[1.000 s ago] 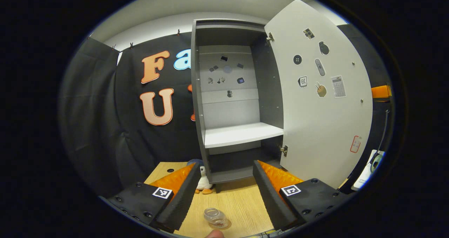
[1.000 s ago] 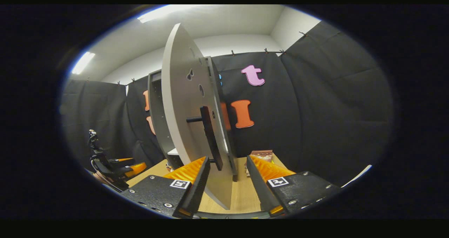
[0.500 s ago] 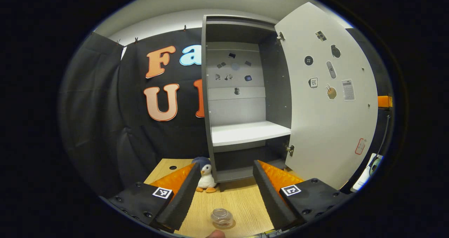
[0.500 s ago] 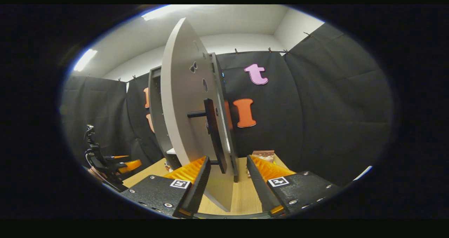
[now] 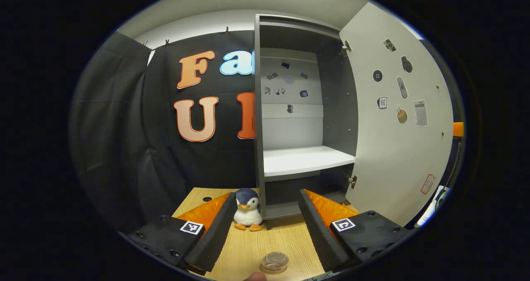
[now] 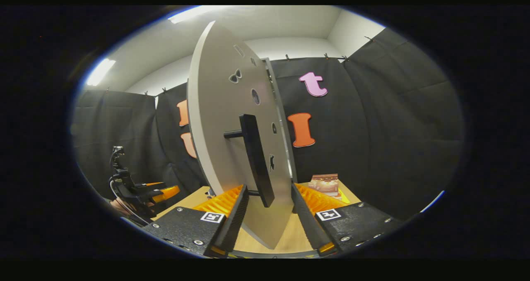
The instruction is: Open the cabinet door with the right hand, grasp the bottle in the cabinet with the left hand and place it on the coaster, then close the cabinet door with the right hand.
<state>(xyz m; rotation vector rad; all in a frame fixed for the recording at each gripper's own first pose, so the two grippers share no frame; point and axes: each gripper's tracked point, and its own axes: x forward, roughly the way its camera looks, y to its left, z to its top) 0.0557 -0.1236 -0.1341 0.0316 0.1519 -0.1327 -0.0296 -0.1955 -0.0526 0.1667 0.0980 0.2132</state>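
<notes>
Cabinet: a tall grey cabinet (image 5: 258, 107) with a white back panel stands on the light wooden table (image 5: 248, 248), its doorway uncovered in the left gripper view. Small dark stickers dot the back panel.

Shelf: one white shelf (image 5: 306, 160) crosses the cabinet about midway up — its top is bare.

Door: the pale grey cabinet door (image 5: 397, 119) hangs swung out on the cabinet's right side, two metal hinges showing at its inner edge and several stickers on its inner face. In the right gripper view the same door is seen nearly edge-on, with its long black bar handle (image 6: 256, 159) standing off the outer face.

Bottle: the small clear plastic bottle (image 5: 274, 262) stands on the table in front of the cabinet, near the lower edge of the left gripper view. Whether a coaster lies under it I cannot tell.

Left gripper (image 5: 265, 231): raised above the table in front of the cabinet, fingers spread wide with nothing between them — the bottle sits below the gap, untouched.

Right gripper (image 6: 267, 214): at the door's lower edge, fingers apart on either side of the panel and the handle's lower end; neither finger clearly presses on them.

Penguin: a small blue-and-white plush penguin with orange feet (image 5: 247, 210) stands against the cabinet's lower left corner.

Box: a small brown printed box (image 6: 326, 184) lies on the table to the right of the cabinet.
</notes>
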